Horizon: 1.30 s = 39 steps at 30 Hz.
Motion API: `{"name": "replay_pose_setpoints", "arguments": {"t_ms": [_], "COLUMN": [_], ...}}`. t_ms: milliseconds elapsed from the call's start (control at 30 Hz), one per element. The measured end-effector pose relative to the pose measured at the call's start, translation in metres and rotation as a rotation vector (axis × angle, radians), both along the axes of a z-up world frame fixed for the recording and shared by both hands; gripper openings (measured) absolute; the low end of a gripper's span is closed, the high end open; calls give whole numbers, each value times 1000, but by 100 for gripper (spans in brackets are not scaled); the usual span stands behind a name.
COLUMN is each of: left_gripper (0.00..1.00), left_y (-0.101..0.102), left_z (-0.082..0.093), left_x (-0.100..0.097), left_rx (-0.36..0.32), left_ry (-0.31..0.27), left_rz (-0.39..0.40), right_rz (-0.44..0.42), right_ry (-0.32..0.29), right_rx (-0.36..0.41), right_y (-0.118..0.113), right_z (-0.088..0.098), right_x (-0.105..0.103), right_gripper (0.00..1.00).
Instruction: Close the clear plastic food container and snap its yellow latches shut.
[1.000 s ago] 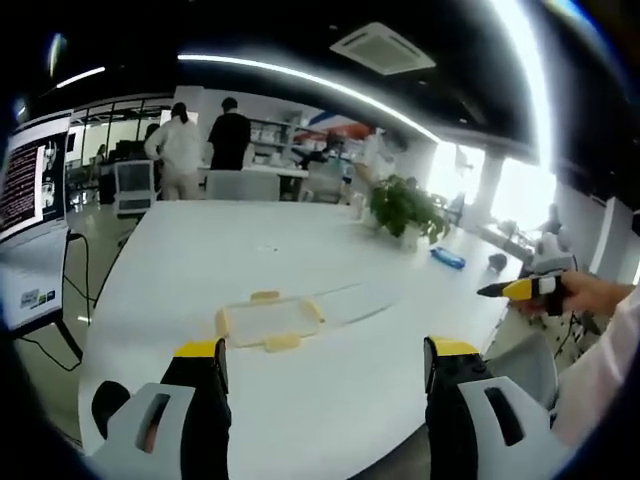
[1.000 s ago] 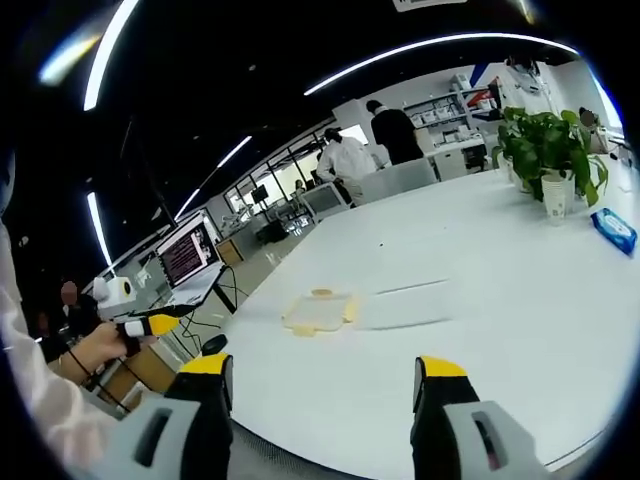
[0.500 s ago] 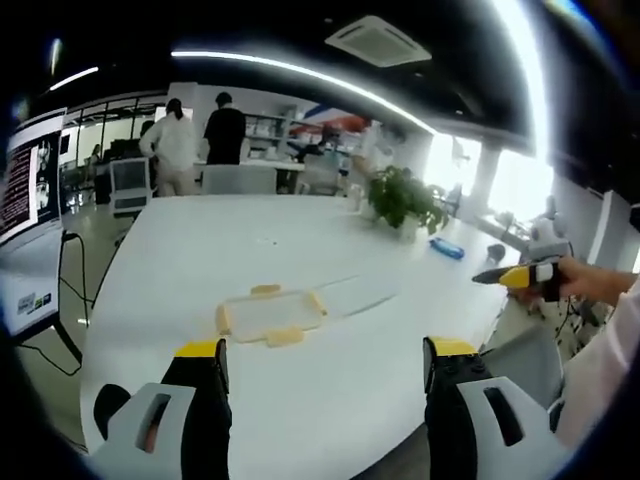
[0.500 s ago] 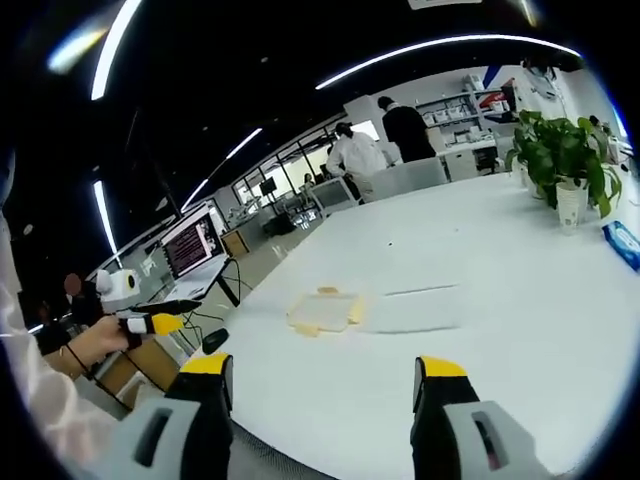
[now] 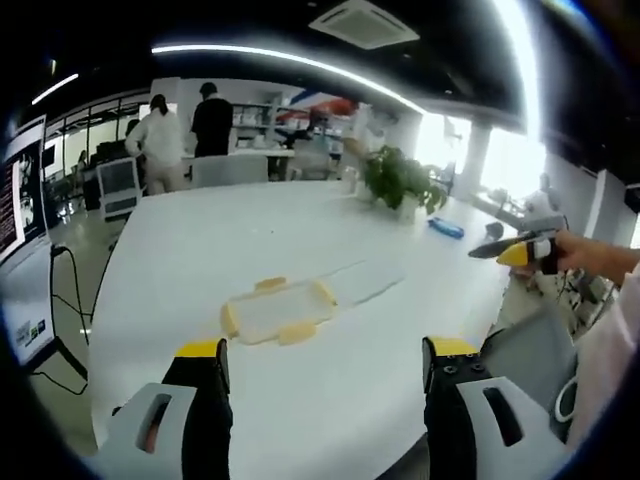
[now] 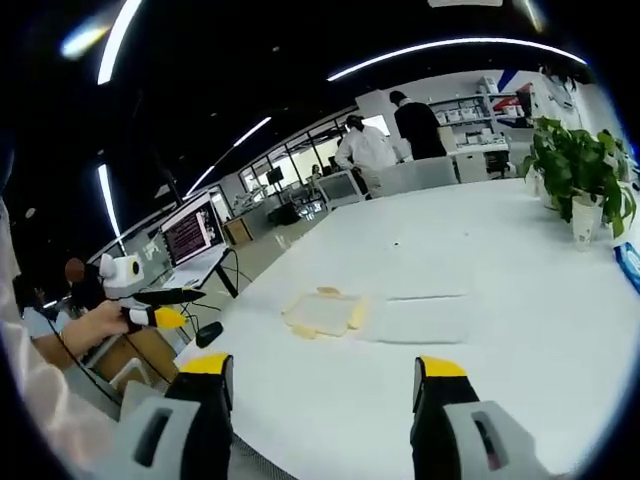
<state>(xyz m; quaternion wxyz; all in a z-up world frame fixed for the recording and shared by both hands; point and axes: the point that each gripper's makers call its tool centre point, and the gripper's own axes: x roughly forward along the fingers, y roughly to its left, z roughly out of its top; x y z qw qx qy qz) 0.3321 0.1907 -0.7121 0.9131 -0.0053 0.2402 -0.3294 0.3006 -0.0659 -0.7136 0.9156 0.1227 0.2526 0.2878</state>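
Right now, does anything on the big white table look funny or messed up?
Only that the clear container lies open, its see-through lid flat on the white table beside it and its yellow latches splayed outward. Nothing looks spilled or broken.

Both hands are on the move, easing toward the white table. From the left gripper view, the right gripper, off at the right, has lifted a touch and sits higher against the bright windows than a second ago, a hand gripping it. Over in the right gripper view, the left gripper has slid inward and lower at the left. The food container with its yellow latches now looms a shade nearer between the left gripper's wide-apart jaws. It hasn't budged on the tabletop; that's the cameras closing in.
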Motion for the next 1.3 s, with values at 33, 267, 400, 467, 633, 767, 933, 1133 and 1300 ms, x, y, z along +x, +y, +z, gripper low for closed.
{"name": "replay_pose_setpoints", "arguments": {"t_ms": [33,267,400,467,633,767,933,1133,1300], "left_gripper": [79,78,78,78,77,76,76,76,75], "left_y": [1,6,10,10,11,10,9,10,6], "left_z": [-1,-11,-19,-22,-27,-32,-39,-52,-62], "left_x": [3,18,27,31,41,52,64,80,93], "left_rx": [6,36,59,68,92,107,142,205,256], "left_ry": [0,15,25,29,40,45,48,57,59], "left_rz": [-3,-27,-43,-50,-70,-77,-100,-134,-178], "right_rz": [4,46,81,95,128,151,193,246,283], "right_ry": [1,9,13,12,9,5,11,10,0], "right_rx": [0,-16,-33,-41,-61,-72,-85,-106,-126], "right_y": [1,14,22,25,31,36,44,54,59], "right_z": [-1,-6,-9,-10,-12,-13,-20,-26,-28], "right_x": [3,19,30,35,48,59,74,96,115], "right_gripper": [73,73,73,73,73,73,72,72,71]}}
